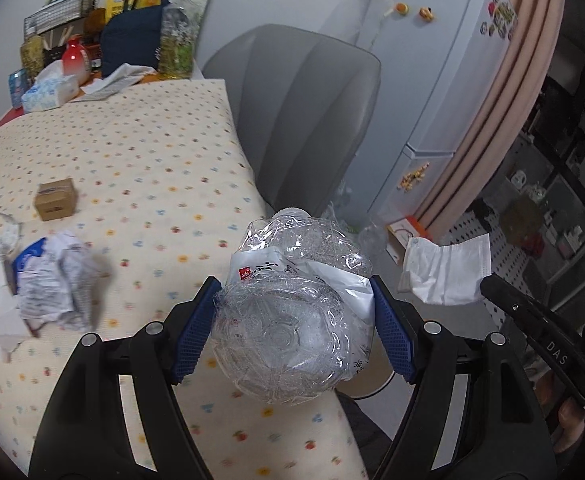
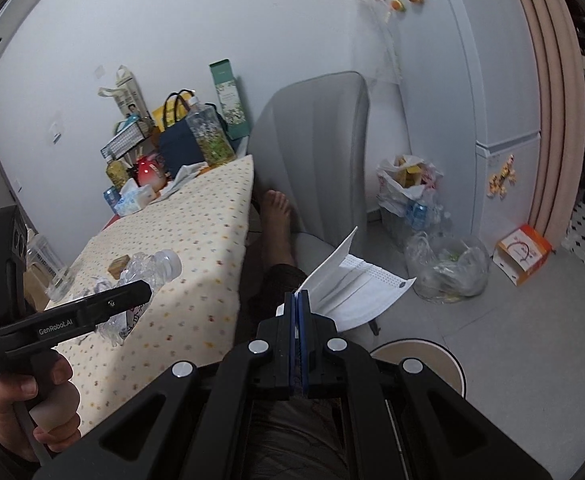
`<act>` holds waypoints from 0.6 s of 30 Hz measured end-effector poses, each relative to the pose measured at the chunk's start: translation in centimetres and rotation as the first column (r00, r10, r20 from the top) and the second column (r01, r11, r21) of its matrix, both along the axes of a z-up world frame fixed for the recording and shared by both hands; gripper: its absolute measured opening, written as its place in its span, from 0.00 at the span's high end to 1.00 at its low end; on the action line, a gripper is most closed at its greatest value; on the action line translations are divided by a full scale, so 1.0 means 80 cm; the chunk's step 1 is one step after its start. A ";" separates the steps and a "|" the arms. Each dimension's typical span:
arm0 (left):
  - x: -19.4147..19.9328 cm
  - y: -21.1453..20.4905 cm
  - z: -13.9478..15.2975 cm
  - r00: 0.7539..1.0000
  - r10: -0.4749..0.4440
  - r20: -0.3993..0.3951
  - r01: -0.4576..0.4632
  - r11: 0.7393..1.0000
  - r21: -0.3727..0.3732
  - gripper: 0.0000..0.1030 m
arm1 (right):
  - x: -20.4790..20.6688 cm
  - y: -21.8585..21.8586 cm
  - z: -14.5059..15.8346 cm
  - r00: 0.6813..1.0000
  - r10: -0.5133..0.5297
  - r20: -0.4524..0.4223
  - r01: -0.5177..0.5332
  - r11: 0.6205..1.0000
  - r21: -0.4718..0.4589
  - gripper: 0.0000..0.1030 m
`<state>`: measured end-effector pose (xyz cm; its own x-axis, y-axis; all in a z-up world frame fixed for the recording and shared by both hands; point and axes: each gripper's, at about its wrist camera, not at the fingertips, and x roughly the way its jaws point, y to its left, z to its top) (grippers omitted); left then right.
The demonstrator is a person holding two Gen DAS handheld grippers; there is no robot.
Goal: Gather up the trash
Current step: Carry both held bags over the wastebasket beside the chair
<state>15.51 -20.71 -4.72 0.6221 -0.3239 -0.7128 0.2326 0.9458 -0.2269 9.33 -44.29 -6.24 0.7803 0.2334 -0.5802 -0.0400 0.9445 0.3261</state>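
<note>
My left gripper [image 1: 294,308] is shut on a crushed clear plastic bottle [image 1: 292,312], held above the near right corner of the dotted table [image 1: 152,152]; the bottle also shows in the right wrist view [image 2: 148,272]. My right gripper [image 2: 297,300] is shut on a white face mask [image 2: 352,284], held over the floor right of the table; the mask also shows in the left wrist view [image 1: 444,268]. Crumpled paper [image 1: 52,276] and a small cardboard box [image 1: 55,199] lie on the table. A clear trash bag [image 2: 446,266] sits on the floor ahead.
A grey chair [image 2: 316,152] stands beside the table. A white fridge [image 2: 472,80] stands behind. A fuller white bag [image 2: 404,188] and an orange box [image 2: 522,254] sit on the floor. Bags, bottles and a tissue pack [image 1: 48,94] crowd the table's far end.
</note>
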 end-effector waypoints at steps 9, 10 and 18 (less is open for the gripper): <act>0.032 -0.059 -0.035 0.997 -0.048 -0.066 0.051 0.998 0.043 0.28 | 0.014 -0.057 -0.064 0.993 -0.060 -0.100 0.065 0.997 0.052 0.97; 0.036 -0.065 -0.039 0.996 -0.052 -0.074 0.055 0.997 0.047 0.28 | 0.016 -0.062 -0.073 0.992 -0.065 -0.112 0.072 0.996 0.058 0.97; 0.055 -0.090 -0.064 0.990 -0.076 -0.121 0.084 0.994 0.070 0.28 | 0.035 -0.084 -0.132 0.976 -0.080 -0.201 0.099 0.991 0.085 0.94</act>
